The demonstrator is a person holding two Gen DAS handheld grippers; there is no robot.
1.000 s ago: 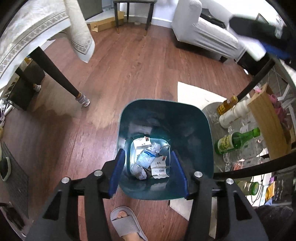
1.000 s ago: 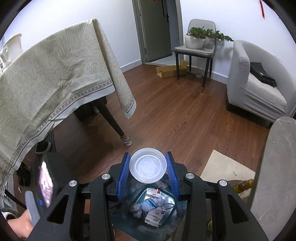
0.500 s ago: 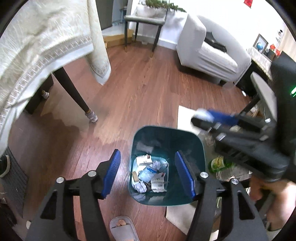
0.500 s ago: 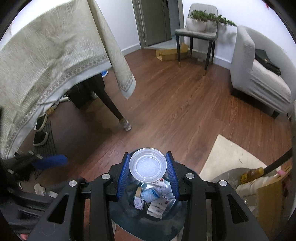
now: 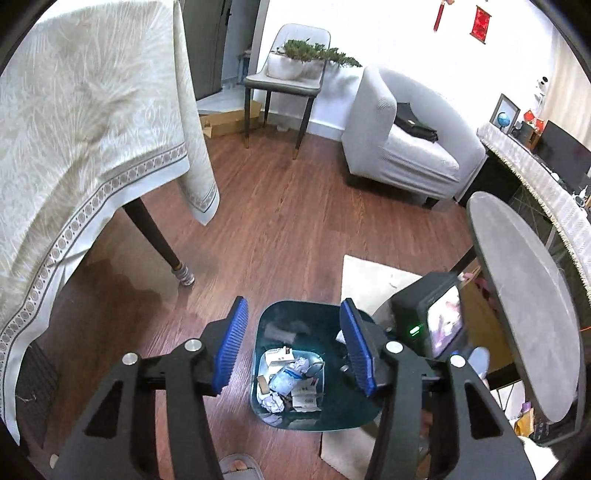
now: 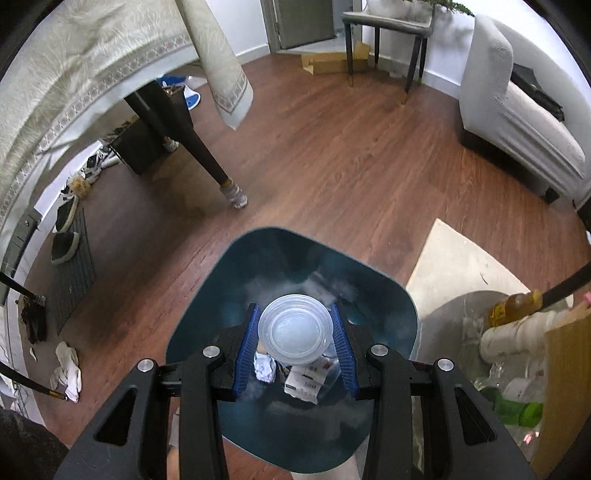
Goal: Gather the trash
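bin (image 6: pixel 236 295): on floor | cup (image 6: pixel 293 330): over bin | rug (image 6: pixel 461 266): right of bin

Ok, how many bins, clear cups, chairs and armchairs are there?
Teal bin: 1
Clear plastic cup: 1
Grey chair: 1
White armchair: 1
Total: 4

Bright, even daylight (fisheye-warped, dark corners)

The wooden floor (image 6: pixel 332 166) is bearing a teal bin (image 6: pixel 280 254), a beige rug (image 6: pixel 461 266) just beside it, and an armchair (image 5: pixel 406 155).
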